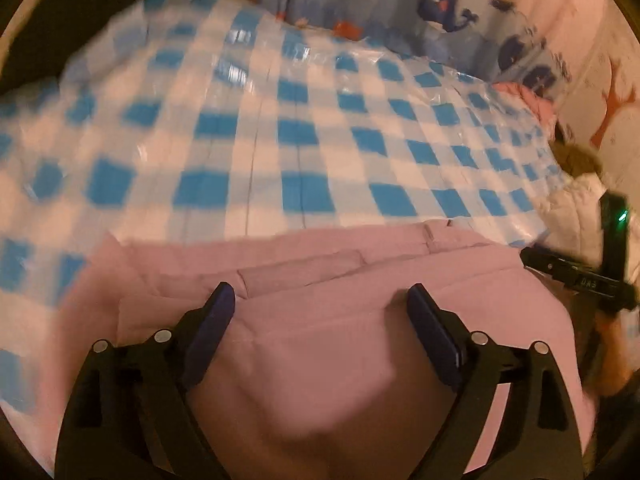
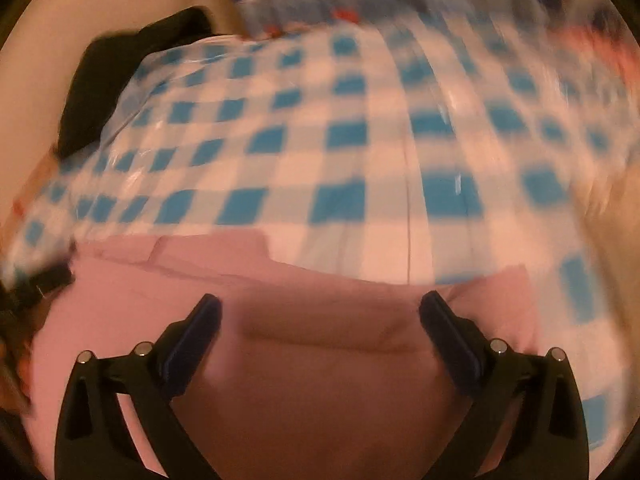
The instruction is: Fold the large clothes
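1. Pink cloth fills the near ground under both cameras: the pink garment (image 1: 320, 340) lies folded in layers on the blue-and-white checked cover (image 1: 280, 140), its far edge running straight across the cover in the left wrist view.
2. Our left gripper (image 1: 320, 300) hangs just over that garment with its fingers (image 1: 216, 320) spread wide and nothing between them.
3. Our right gripper (image 2: 320, 312) is likewise over the pink garment (image 2: 320, 380), fingers (image 2: 448, 340) well apart and holding nothing; a soft crease crosses the cloth between them.
4. From the left wrist we see the right gripper (image 1: 580, 276) at the garment's right edge, its black body with a small green light.
5. Around the work: the checked cover (image 2: 340, 140) is glossy and creased (most of the right view is motion-blurred). Beyond its far edge stands a whale-print fabric (image 1: 440, 8), and to the right a pale pink fabric with an orange figure (image 1: 612, 108).
6. A white padded item (image 1: 576, 208) and something brownish behind it sit at the cover's right edge, near the garment.
7. A dark object (image 2: 120, 80) lies at the far left edge of the cover in the right view; we cannot tell what it is.
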`<state>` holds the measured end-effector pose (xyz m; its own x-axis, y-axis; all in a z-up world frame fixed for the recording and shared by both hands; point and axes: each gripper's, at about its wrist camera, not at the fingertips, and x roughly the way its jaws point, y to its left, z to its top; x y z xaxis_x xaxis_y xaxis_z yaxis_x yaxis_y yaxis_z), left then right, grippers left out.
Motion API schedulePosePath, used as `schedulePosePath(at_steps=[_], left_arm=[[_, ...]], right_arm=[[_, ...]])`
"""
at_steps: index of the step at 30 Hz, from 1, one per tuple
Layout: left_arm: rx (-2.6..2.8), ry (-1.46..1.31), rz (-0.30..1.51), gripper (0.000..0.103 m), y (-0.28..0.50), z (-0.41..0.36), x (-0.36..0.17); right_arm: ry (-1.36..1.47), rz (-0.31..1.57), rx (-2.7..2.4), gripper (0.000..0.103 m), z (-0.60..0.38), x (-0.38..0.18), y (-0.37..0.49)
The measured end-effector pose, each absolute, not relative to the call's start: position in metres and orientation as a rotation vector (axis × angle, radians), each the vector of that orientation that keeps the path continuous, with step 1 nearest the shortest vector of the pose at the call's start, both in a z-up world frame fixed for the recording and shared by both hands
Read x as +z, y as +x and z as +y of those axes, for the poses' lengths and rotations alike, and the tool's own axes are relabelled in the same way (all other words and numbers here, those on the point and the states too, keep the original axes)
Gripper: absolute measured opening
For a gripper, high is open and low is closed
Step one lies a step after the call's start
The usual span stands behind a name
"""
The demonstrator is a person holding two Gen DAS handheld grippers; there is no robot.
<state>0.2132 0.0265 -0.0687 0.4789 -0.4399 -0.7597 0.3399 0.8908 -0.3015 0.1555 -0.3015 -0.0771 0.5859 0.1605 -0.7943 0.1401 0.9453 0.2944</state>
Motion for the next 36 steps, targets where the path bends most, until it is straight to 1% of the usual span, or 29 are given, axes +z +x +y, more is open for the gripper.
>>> schedulePosePath(at_steps=[2, 6, 8, 10, 12, 14, 15, 17, 19, 20, 21, 22, 25, 26, 28, 30, 32, 34, 35, 36], left_arm=[[-0.480, -0.154, 0.940, 0.084, 0.221, 0.034, -0.078], [-0.488, -0.241, 0.959, 0.082, 0.230, 0.048, -0.092], [-0.454, -0.185, 0.957, 0.082, 0.224, 0.042, -0.088], [-0.405, -0.107, 0.941, 0.082, 0.211, 0.038, -0.073], [-0.391, -0.065, 0.885, 0.083, 0.185, 0.036, -0.047], [-0.393, -0.023, 0.828, 0.085, 0.159, 0.038, -0.029], [-0.381, -0.007, 0.803, 0.089, 0.151, 0.041, -0.025], [-0.334, 0.016, 0.777, 0.090, 0.141, 0.053, -0.035], [-0.334, -0.071, 0.840, 0.091, 0.150, 0.072, -0.060], [-0.383, -0.203, 0.871, 0.092, 0.157, 0.090, -0.080], [-0.400, -0.272, 0.867, 0.091, 0.160, 0.100, -0.088], [-0.398, -0.280, 0.861, 0.091, 0.159, 0.101, -0.090], [-0.368, -0.216, 0.873, 0.091, 0.159, 0.092, -0.089], [-0.356, -0.208, 0.890, 0.091, 0.160, 0.091, -0.087], [-0.293, -0.201, 0.902, 0.091, 0.153, 0.093, -0.076], [-0.291, -0.298, 0.836, 0.092, 0.126, 0.104, -0.050], [-0.324, -0.272, 0.765, 0.092, 0.102, 0.101, -0.032], [-0.312, -0.151, 0.702, 0.094, 0.083, 0.091, -0.033], [-0.306, -0.133, 0.727, 0.094, 0.085, 0.090, -0.045], [-0.321, -0.167, 0.816, 0.095, 0.095, 0.093, -0.071]], right_arm=[[0.319, 0.935, -0.001, 0.096, -0.303, -0.082, 0.159], [0.386, 0.959, 0.004, 0.096, -0.315, -0.101, 0.163], [0.386, 0.975, 0.011, 0.096, -0.315, -0.099, 0.162], [0.378, 0.962, -0.007, 0.095, -0.317, -0.081, 0.152], [0.376, 0.881, 0.022, 0.095, -0.314, -0.050, 0.131], [0.321, 0.824, 0.035, 0.095, -0.307, -0.029, 0.110], [0.273, 0.801, 0.029, 0.096, -0.303, -0.024, 0.098], [0.222, 0.811, -0.018, 0.096, -0.306, -0.037, 0.090], [0.340, 0.881, -0.030, 0.096, -0.328, -0.079, 0.092], [0.418, 0.867, -0.003, 0.096, -0.338, -0.090, 0.091], [0.444, 0.825, -0.011, 0.096, -0.344, -0.090, 0.088], [0.431, 0.816, -0.028, 0.096, -0.343, -0.090, 0.087], [0.429, 0.850, -0.031, 0.096, -0.344, -0.091, 0.091], [0.413, 0.878, -0.055, 0.096, -0.344, -0.085, 0.093], [0.403, 0.828, -0.070, 0.096, -0.338, -0.061, 0.078], [0.405, 0.721, 0.012, 0.096, -0.321, -0.026, 0.050], [0.302, 0.678, 0.069, 0.096, -0.292, -0.006, 0.032], [0.189, 0.705, 0.058, 0.096, -0.275, -0.019, 0.030], [0.165, 0.767, 0.041, 0.096, -0.274, -0.041, 0.037], [0.231, 0.859, 0.069, 0.097, -0.279, -0.073, 0.046]])
